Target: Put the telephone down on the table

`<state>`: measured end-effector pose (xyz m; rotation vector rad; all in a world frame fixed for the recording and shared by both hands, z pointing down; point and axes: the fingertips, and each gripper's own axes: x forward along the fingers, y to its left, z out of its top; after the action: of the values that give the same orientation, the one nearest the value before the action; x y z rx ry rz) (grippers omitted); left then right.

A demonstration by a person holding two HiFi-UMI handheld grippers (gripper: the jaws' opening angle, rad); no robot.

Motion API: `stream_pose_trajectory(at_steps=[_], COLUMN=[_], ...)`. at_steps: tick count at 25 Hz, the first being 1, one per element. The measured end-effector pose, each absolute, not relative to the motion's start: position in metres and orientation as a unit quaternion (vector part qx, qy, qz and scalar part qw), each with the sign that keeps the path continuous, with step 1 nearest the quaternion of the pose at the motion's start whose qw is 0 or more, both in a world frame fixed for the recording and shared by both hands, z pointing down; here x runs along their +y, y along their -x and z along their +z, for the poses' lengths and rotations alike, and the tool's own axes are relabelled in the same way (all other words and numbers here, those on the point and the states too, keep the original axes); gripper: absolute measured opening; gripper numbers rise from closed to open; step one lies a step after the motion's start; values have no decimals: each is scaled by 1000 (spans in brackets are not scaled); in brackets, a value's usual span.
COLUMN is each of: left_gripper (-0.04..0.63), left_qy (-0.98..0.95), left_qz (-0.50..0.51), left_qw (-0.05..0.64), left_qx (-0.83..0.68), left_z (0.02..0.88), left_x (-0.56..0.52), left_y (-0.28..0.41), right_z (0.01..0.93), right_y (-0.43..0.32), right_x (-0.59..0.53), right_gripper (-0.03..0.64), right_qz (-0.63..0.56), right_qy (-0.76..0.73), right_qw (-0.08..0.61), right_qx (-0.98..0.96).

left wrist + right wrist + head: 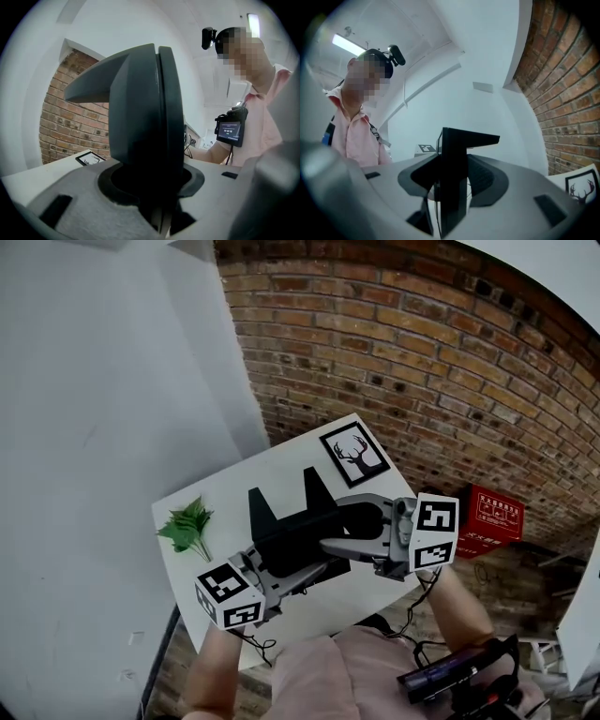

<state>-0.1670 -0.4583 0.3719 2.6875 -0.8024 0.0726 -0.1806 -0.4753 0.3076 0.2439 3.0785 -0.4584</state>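
Observation:
The black telephone [286, 526] is held between both grippers over the white table [225, 488]; whether it touches the top I cannot tell. My left gripper [295, 570] comes in from the lower left and is shut on the telephone's near end. In the left gripper view the telephone [140, 117] fills the gap in the left gripper [157, 190]. My right gripper [333, 540] reaches in from the right, shut on the other end. The right gripper view shows the telephone's thin edge [452, 159] clamped in the right gripper [450, 190].
A framed deer picture [354, 456] lies at the table's far corner by the brick wall [422, 352]. Green leaves [190, 526] lie at the table's left edge. A red crate [489, 517] stands on the floor to the right. A white wall [112, 409] runs along the left.

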Motion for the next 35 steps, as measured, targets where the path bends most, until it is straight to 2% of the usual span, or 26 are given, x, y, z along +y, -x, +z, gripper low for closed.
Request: stream_pose_trajectory(at_steps=[13, 35], left_gripper=[166, 166], left_qy=[-926, -886], left_qz=[27, 10], left_qw=[211, 323], left_qx=[-310, -333], left_z=[401, 511], left_x=[-493, -514], left_y=[190, 200], right_z=[338, 455], right_y=[206, 224], right_x=[-514, -546], right_gripper=[189, 190], right_qz=[-190, -292], right_qy=[-106, -133], right_qw=[-8, -61], right_qx=[976, 945])
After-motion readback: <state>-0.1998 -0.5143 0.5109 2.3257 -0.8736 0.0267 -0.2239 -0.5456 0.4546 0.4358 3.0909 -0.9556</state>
